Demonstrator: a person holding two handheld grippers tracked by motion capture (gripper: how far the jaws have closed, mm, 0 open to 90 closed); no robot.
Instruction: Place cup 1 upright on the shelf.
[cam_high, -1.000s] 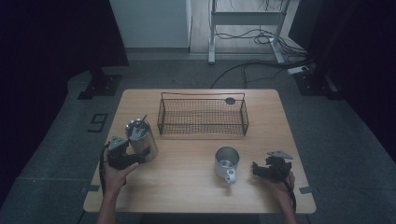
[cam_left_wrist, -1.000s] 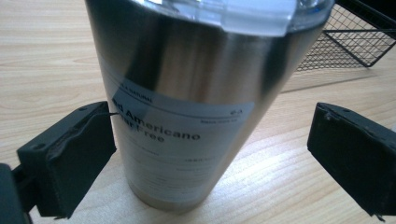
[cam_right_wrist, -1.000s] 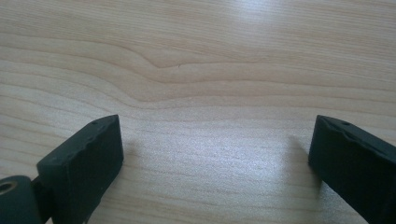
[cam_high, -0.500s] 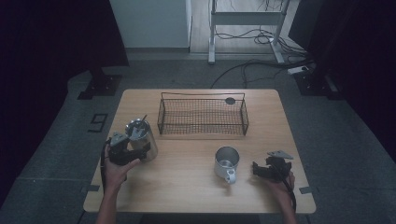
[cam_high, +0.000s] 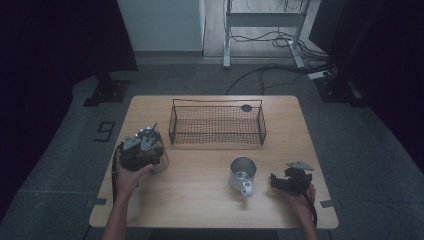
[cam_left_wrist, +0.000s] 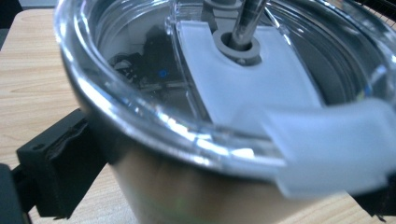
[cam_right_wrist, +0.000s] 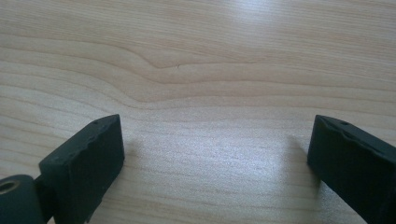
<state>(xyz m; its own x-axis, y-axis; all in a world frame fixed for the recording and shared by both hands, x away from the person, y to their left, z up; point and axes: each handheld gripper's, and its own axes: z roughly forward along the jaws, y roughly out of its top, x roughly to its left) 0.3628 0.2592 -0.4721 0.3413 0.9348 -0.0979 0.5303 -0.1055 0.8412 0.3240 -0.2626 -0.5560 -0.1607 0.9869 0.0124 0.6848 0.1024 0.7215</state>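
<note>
Tumbler (cam_high: 152, 145) w/ clear lid, left of wire basket (cam_high: 218, 125), clamped in left gripper (cam_high: 136, 154), jaws just widened. Right gripper (cam_high: 287, 180) released, nothing between jaws, right of steel mug (cam_high: 242, 172), over table (cam_high: 200, 210).

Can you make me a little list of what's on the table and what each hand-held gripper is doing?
table: light wood
left hand-held gripper: jaws on both sides of the steel tumbler, which has a clear lid and a straw
right hand-held gripper: open, nothing between its jaws, low over the wood
metal mug: upright, untouched, handle toward the person
wire basket: at the back
</note>
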